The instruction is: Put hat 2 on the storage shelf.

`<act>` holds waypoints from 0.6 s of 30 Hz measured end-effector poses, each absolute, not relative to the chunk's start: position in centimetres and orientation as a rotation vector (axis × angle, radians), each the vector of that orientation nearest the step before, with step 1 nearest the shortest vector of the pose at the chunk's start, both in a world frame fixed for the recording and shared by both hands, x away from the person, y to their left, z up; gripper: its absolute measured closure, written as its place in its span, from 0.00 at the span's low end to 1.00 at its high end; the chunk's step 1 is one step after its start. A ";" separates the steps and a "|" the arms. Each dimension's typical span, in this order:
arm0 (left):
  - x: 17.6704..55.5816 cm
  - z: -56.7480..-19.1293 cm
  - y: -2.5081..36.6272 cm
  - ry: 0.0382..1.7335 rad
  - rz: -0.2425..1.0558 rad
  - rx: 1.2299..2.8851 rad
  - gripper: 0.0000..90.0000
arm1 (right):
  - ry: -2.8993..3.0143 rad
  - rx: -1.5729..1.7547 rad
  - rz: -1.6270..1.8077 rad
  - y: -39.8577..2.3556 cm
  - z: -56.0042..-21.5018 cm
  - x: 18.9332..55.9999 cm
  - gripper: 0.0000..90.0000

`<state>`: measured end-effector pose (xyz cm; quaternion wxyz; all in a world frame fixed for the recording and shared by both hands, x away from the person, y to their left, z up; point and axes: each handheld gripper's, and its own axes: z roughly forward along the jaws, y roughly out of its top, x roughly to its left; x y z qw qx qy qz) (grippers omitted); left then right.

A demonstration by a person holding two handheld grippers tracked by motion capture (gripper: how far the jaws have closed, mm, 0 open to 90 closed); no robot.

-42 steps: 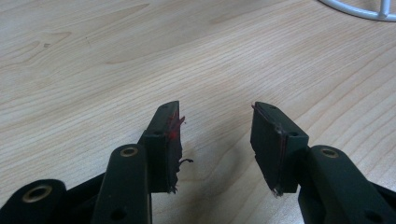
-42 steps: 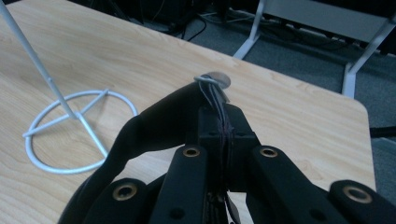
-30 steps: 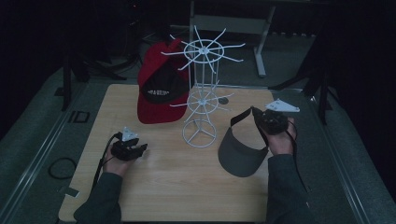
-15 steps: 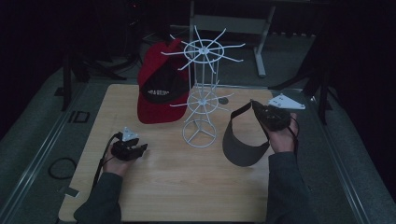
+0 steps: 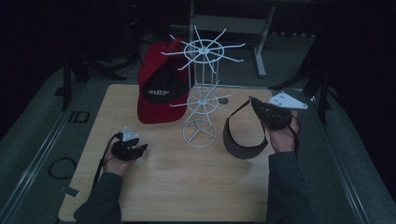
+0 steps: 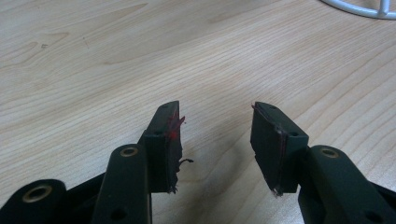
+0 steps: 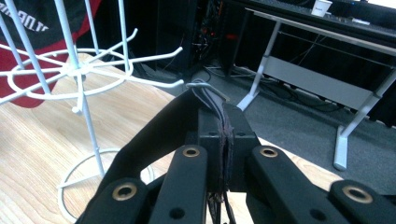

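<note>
Wooden table (image 5: 187, 186): right gripper (image 5: 256, 103) pinching strap of black visor (image 5: 240, 140), visor hanging below-left; left gripper (image 5: 140, 148) spread.

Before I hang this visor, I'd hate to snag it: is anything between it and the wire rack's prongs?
Nothing visible blocks the way. The right gripper holds the dark visor beside the white wire rack, with open space between them. The red cap hangs on the rack's far left side, away from the visor.

The cap's (image 5: 159, 88) white lettering is too small to read, the rack (image 5: 201, 93) covers its right edge, and the right tongs (image 7: 223, 140) hide the visor's (image 5: 240, 135) strap.
</note>
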<state>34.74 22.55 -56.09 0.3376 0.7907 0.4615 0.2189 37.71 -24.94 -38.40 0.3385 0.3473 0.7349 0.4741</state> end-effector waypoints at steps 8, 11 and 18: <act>34.7 -56.1 22.5 1.203 0.569 2.055 0.59 | 1.913 0.876 1.246 -24.6 -37.7 37.3 0.98; 34.7 -56.0 22.5 1.200 0.571 2.056 0.59 | 1.915 0.875 1.243 -24.5 -37.7 37.4 0.97; 34.7 -56.0 22.5 1.197 0.572 2.056 0.59 | 1.914 0.874 1.244 -24.6 -37.6 37.5 0.98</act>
